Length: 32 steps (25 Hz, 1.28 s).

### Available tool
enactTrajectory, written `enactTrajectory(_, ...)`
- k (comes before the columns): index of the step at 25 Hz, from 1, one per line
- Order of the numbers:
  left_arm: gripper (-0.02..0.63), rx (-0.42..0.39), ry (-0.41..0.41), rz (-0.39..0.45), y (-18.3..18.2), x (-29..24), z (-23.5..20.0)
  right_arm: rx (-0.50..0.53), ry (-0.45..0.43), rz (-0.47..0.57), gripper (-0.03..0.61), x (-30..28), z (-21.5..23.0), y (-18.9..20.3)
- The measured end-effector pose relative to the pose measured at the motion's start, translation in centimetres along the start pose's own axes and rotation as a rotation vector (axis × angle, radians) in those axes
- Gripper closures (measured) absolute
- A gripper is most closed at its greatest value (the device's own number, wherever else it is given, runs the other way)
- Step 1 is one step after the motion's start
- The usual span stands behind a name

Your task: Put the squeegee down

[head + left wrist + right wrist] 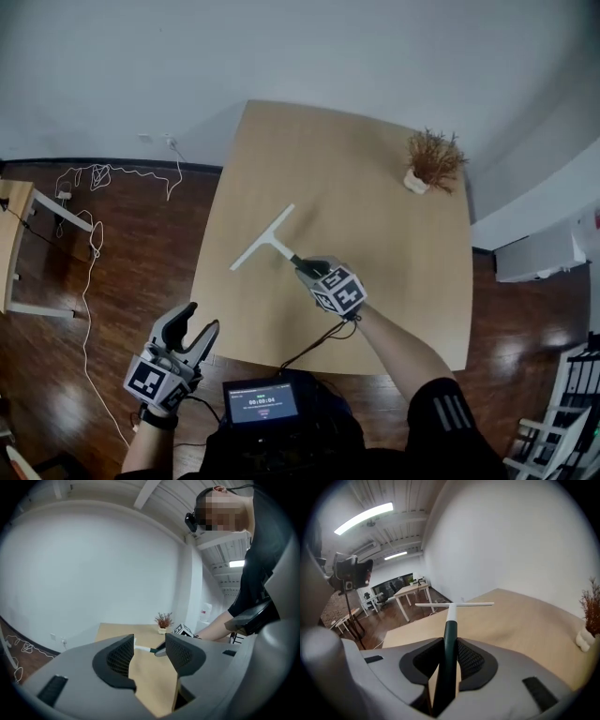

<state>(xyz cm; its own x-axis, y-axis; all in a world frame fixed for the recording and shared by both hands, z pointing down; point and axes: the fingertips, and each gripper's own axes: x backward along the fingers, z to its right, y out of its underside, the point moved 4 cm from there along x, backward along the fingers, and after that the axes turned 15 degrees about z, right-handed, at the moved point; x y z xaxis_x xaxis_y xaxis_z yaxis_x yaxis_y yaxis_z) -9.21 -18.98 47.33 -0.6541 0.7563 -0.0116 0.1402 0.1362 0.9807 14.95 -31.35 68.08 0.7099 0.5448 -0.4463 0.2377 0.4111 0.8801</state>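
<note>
Right hand-held gripper is clamped on the dark handle of the squeegee, its white blade low over the bench toward the left edge, I think ready to be laid flat, while the left hand-held gripper hangs empty, jaws apart, off the near-left corner.

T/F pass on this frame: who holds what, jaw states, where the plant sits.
1. The right gripper is shut on the squeegee by its dark handle. True.
2. The left gripper also clamps the squeegee. False: its jaws are apart with nothing between them.
3. The potted plant stands near the far right corner of the table. True.
4. The squeegee's white blade end points toward the person. False: the blade end points away and the handle end is nearest the person.
</note>
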Motion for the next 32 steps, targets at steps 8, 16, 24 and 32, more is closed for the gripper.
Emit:
enactTrajectory(8, 0.395, 0.031, -0.089, -0.054, 2.0, -4.8, -0.9, 0.019, -0.019, -0.088, 0.463, -7.1, 5.3, 5.3)
enactTrajectory(16, 0.395, 0.035, -0.125, -0.075, 2.9, -5.9, -1.4, 0.05, -0.03, -0.124, 0.463, -8.7, 5.8, 5.8)
enactTrajectory(24, 0.395, 0.04, -0.109, -0.078, 3.2, -7.1, -1.0, 0.046, -0.022, -0.176, 0.454, -9.5, 6.0, 7.8)
enactTrajectory(32, 0.394, 0.036, -0.106, -0.075, 2.7, -6.1, -1.1, 0.03, 0.003, -0.15, 0.428, -9.2, 6.0, 6.7)
